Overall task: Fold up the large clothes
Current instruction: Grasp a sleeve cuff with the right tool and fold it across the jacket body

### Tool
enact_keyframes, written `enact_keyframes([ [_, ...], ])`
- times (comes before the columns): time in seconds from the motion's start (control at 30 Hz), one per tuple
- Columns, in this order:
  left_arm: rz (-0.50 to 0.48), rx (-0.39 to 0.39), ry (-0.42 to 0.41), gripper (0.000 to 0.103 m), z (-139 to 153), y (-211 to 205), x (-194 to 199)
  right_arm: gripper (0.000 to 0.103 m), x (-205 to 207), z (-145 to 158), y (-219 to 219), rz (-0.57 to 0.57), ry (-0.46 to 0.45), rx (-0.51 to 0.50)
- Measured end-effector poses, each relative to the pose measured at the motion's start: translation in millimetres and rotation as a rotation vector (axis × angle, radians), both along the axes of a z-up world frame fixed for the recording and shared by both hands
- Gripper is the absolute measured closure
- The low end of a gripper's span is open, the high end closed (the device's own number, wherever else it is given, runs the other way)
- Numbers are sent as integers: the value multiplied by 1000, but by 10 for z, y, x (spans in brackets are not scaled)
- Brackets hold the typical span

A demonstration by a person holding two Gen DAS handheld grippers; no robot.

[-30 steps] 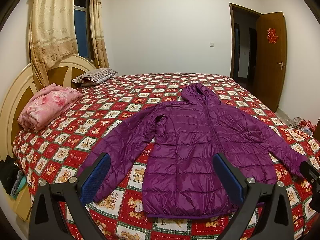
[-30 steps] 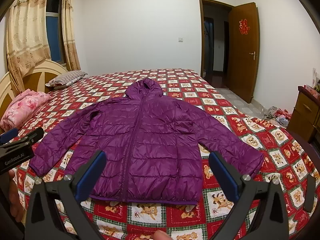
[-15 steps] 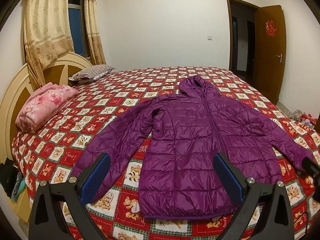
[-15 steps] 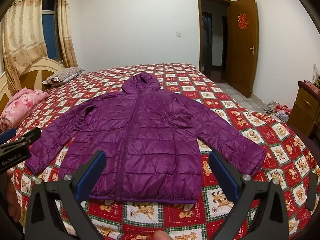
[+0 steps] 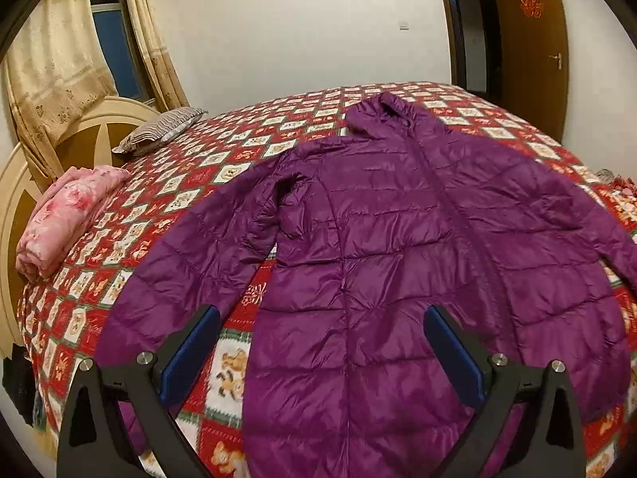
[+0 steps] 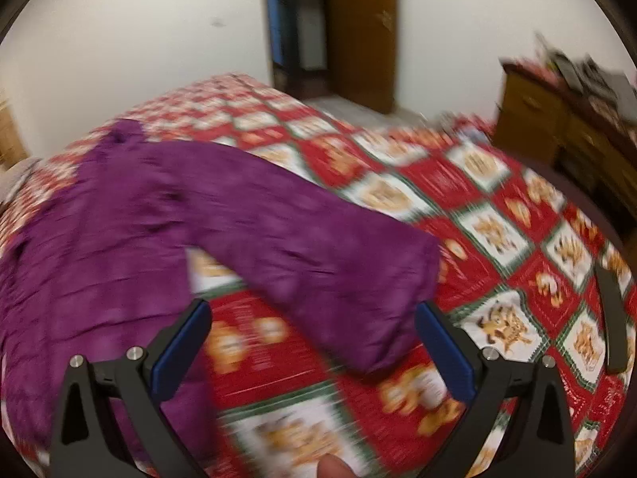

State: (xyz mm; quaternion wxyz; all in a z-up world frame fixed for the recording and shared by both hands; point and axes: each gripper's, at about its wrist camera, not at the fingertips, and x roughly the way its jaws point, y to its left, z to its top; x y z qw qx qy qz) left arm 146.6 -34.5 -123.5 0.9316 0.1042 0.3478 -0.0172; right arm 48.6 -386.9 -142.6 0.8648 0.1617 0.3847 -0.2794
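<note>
A purple quilted jacket point(image 5: 398, 247) is found laid flat, front up and zipped, on a bed point(image 5: 223, 159) covered by a red, white and green checked spread with bear motifs; the hood points toward the far wall and the hem toward the cameras. Both sleeves are spread outward at an angle from the body. The left gripper point(image 5: 318, 342) is held above the lower part of the jacket, its jaws set wide apart and nothing between them — the blue pads are seen on either side of the hem area, one over the sleeve on the left of the view, the other over the body. The right gripper point(image 6: 312, 338) is positioned over the cuff end of the other sleeve point(image 6: 338, 263), jaws likewise wide and empty; contact with the cloth cannot be confirmed, as the right wrist view is heavily blurred. A fingertip point(image 6: 332, 466) is noted at the bottom edge of that view. At the head of the bed, a folded pink quilt point(image 5: 67, 215) and a striped pillow point(image 5: 159, 135) are recorded beside a cream headboard point(image 5: 79, 131), well apart from the jacket. A brown wooden door point(image 5: 529, 40) stands open in the far wall — a wooden dresser point(image 6: 557, 119) is seen beside the bed.
</note>
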Motion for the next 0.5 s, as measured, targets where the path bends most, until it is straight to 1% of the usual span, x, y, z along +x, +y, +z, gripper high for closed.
enact_keyframes([
  [0.03, 2, 12, 2, 1, -47, -19, 63, 4, 34, -62, -109, -23, 22, 2],
  [0.17, 23, 35, 16, 1, -233, -54, 284, 9, 140, -199, -370, -85, 76, 14],
  [0.2, 33, 43, 24, 1, -285, -52, 336, 13, 173, -232, -382, -88, 81, 18],
  [0.23, 42, 50, 39, 1, -336, -45, 390, 19, 210, -270, -405, -89, 93, 22],
  [0.27, 50, 54, 52, 1, -376, -32, 439, 22, 222, -287, -398, -90, 104, 7],
  [0.33, 59, 50, 75, 1, -437, -15, 510, 33, 240, -286, -359, -90, 120, -49],
  [0.37, 60, 50, 79, 1, -454, -15, 523, 37, 242, -281, -362, -89, 117, -62],
  [0.4, 61, 57, 80, 1, -462, -6, 540, 51, 253, -292, -378, -85, 113, -71],
  [0.43, 63, 65, 80, 1, -461, 5, 555, 58, 258, -276, -386, -73, 111, -90],
  [0.47, 64, 69, 79, 1, -451, 22, 567, 63, 262, -265, -401, -59, 98, -88],
  [0.5, 66, 71, 78, 1, -439, 44, 583, 78, 290, -263, -420, -38, 88, -81],
])
